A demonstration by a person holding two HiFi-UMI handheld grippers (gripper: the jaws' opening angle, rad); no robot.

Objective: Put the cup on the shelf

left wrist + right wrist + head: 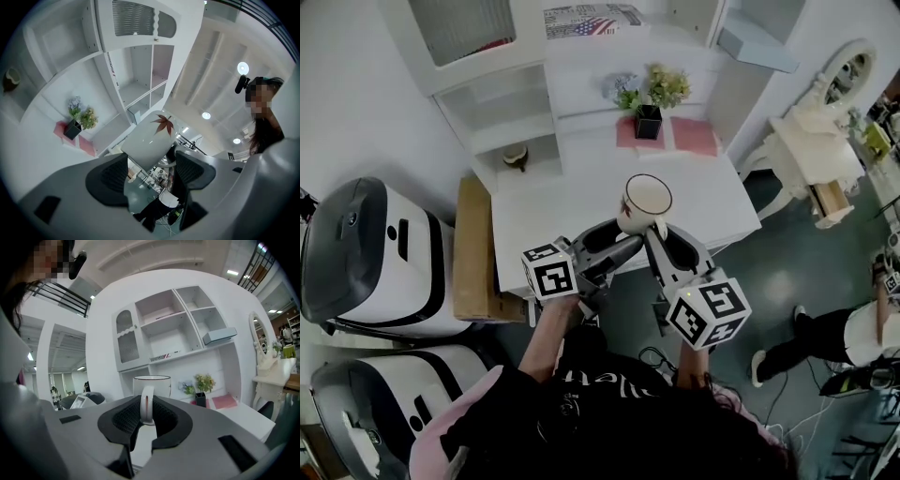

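Observation:
A white cup (645,201) with a dark rim and a red leaf print (162,123) hangs in the air over the near edge of the white table (572,202). My right gripper (656,231) is shut on its handle (146,403), and the cup stands upright beyond the jaws. My left gripper (622,247) reaches in from the left just under the cup; its jaws stand apart with nothing between the pads (109,176), and the cup's side (146,140) shows just past the tips. The white shelf unit (514,105) rises at the table's far side.
A potted plant (649,105) on pink mats (694,136) stands at the table's back. A small brown object (516,156) sits in a low shelf cubby. A cardboard box (475,251) and two white machines (367,258) are at the left, a white dressing table (814,141) at the right.

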